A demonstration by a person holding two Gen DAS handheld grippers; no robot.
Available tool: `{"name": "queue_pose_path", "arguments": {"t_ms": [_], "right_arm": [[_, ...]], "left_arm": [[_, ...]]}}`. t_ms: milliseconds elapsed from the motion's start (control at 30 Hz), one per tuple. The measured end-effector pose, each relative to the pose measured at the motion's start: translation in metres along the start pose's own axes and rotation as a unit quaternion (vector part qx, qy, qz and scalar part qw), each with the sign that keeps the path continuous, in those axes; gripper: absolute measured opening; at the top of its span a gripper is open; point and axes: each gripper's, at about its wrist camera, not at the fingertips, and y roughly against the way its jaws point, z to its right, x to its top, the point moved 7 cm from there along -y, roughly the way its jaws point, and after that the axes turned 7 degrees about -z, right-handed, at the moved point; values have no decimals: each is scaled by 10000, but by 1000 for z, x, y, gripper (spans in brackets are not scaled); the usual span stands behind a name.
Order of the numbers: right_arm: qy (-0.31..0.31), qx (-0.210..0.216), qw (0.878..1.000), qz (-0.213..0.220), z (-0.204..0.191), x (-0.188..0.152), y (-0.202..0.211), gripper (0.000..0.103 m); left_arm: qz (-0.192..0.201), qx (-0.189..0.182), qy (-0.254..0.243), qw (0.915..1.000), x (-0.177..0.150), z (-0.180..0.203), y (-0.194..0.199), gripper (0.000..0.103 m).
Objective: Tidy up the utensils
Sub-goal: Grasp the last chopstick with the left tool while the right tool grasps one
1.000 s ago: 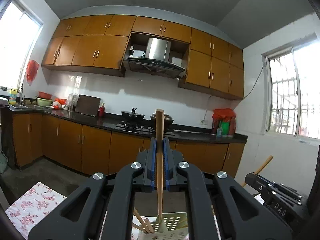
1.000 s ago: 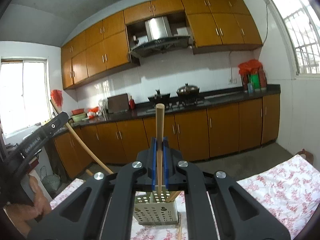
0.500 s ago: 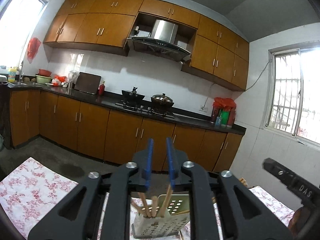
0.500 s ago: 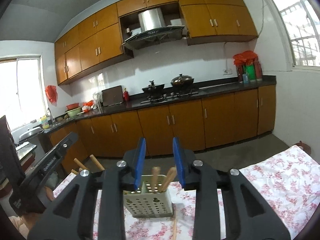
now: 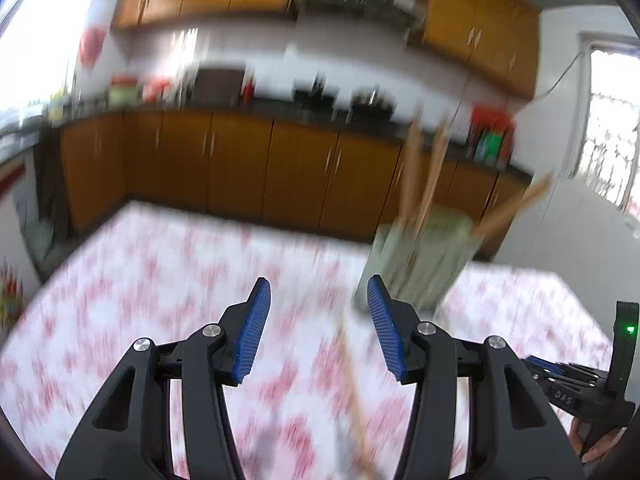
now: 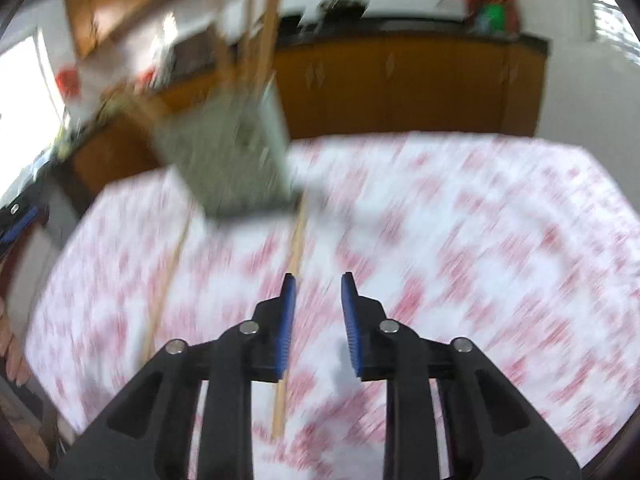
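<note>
- our left gripper (image 5: 318, 328): jaws wide, just been opening, nothing between the pads.
- our right gripper (image 6: 318, 322): jaws narrowly parted, just been closing, clamping nothing.
- a loose chopstick (image 6: 294, 276) lies on the floral tablecloth (image 6: 480, 260), passing under the right gripper's left pad.
- utensil holder (image 5: 420, 264) stands at 1 o'clock of the left gripper, chopsticks inside.

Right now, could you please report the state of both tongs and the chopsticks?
Left tongs open, just widened, empty. Right tongs open, just narrowed, empty. Holder has chopsticks; two chopsticks lie on the tablecloth.
</note>
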Motion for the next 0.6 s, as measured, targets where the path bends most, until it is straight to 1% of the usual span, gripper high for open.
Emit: {"name": "queue_pose_path", "arguments": {"t_ms": [67,100,133,167,200,233,367,467,533,567,600], "right_arm": [[161,-22,9996,-229,-15,-14,-17,24],[202,-37,9993,-306,-19,-18,-23,23],[234,-77,9990,-367,-19,-20,-28,24],[263,-178,9986,-419,-18,-23,-34,22],[257,-227,9984,-448,-15,-24,-35,11],[225,-272,9985,-419,-13,-29,-36,9],[-155,-526,9980,-320,17,-26,-29,8],[-413,-598,9970,-275,39,-26,-22,8],[-449,-628,9967,-259,44,-26,-20,8],[-453,-633,9966,-254,46,-27,-19,8],[-452,-628,9967,-256,46,-25,-21,8]], "left_arm": [[-457,-33,76,9989,-23,-5,-15,51],[-705,-52,63,9975,-36,-5,-23,49],[-873,-73,-8,9962,-46,-1,-29,48],[-951,-86,-60,9954,-53,1,-30,47],[-1072,-117,-167,9940,-62,8,-34,47],[-1152,-147,-244,9929,-67,12,-37,46],[-1463,-254,-494,9877,-87,29,-48,40],[-1650,-227,-669,9838,-100,39,-58,36],[-1800,-213,-729,9807,-108,43,-66,30],[-1901,-204,-752,9787,-113,45,-70,24],[-1821,-146,-804,9799,-113,46,-70,20]]}}
